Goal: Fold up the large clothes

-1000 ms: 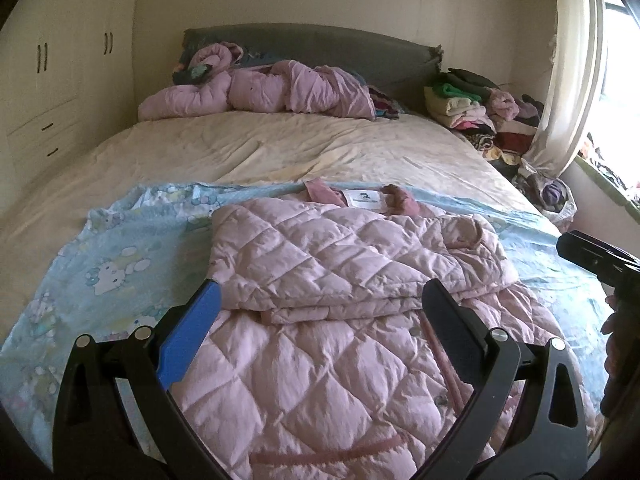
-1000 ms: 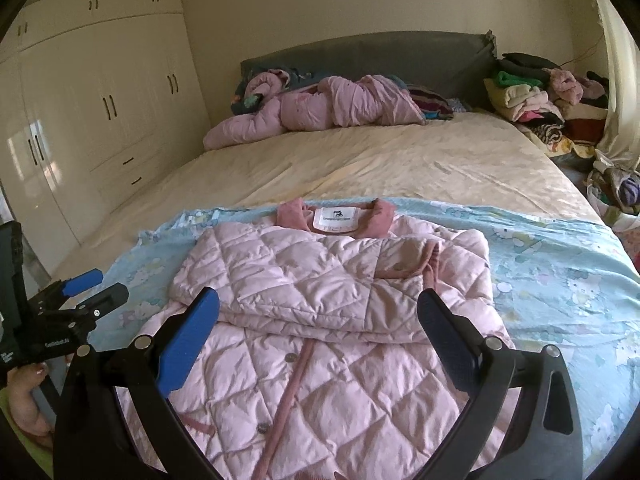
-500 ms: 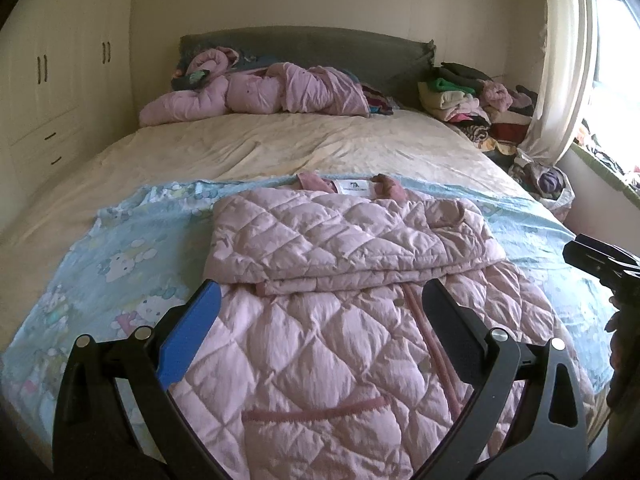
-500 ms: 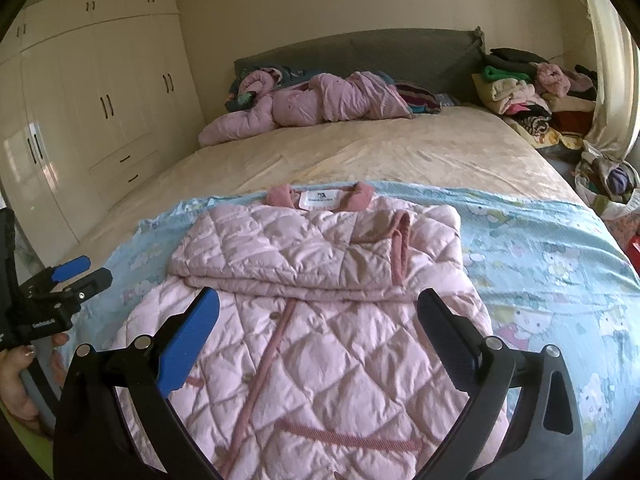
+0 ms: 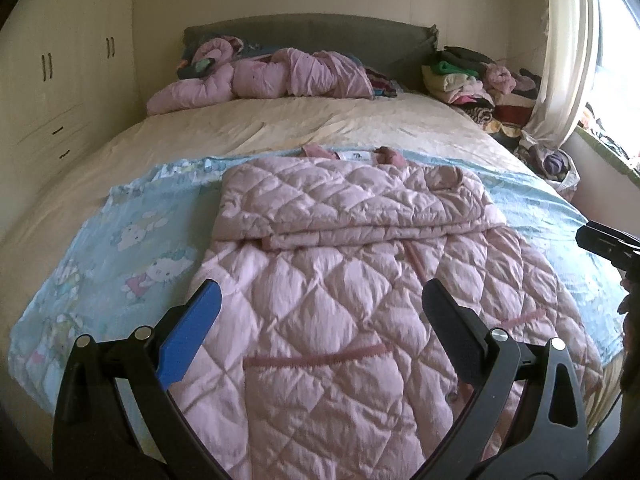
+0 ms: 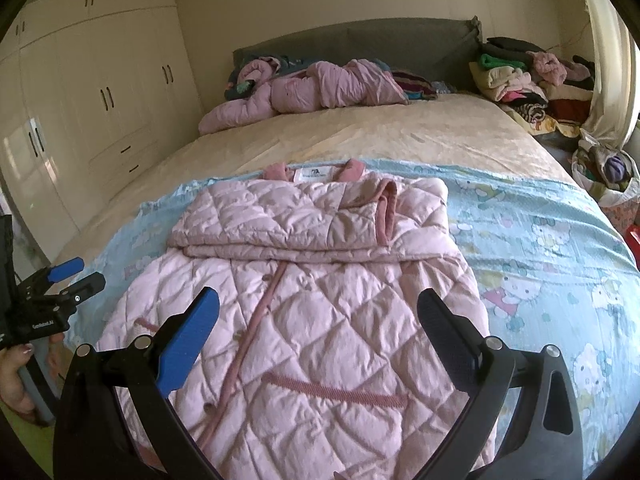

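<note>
With the sleeves folded across the coat (image 6: 296,280) toward 12 o'clock, its lower half remains unfolded; the left gripper (image 5: 320,312) and right gripper (image 6: 318,316) are both spread apart and empty.

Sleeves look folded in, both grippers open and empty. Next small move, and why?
Probably lower both grippers to the jacket's near hem corners and grip. The left gripper and right gripper hang open above the unfolded lower half, while the sleeves are already folded across the chest.

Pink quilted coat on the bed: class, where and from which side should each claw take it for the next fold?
Grip the pink quilted coat at its near hem corners, from the bed's foot: sleeves lie folded across the chest, and the lower half lies flat nearest both open claws.
</note>
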Tool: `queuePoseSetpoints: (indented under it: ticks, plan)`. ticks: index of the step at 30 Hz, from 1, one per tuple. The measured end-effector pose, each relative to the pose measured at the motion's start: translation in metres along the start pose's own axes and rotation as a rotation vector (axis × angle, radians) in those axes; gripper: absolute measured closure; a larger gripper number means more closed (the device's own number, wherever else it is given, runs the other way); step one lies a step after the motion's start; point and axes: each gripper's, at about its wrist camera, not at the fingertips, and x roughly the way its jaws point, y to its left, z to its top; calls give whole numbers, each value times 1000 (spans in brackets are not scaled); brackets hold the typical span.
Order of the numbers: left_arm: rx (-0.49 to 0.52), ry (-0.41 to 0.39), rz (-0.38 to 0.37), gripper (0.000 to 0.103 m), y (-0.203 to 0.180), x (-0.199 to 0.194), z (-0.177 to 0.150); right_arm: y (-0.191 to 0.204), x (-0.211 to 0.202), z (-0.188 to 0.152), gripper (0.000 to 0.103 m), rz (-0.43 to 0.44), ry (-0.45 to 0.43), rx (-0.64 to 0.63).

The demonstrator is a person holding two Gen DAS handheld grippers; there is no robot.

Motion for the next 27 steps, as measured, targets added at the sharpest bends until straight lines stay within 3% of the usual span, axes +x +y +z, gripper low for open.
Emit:
queuePoseSetpoints:
  ticks: [16,27]
  plan:
    - [-25,72,61,9,17,-6,-45,-18,-5,-41,4,-1,68,13]
    - [-102,119,95,9,54,-8,-71,-31,-6,-62,4,-21,111,16]
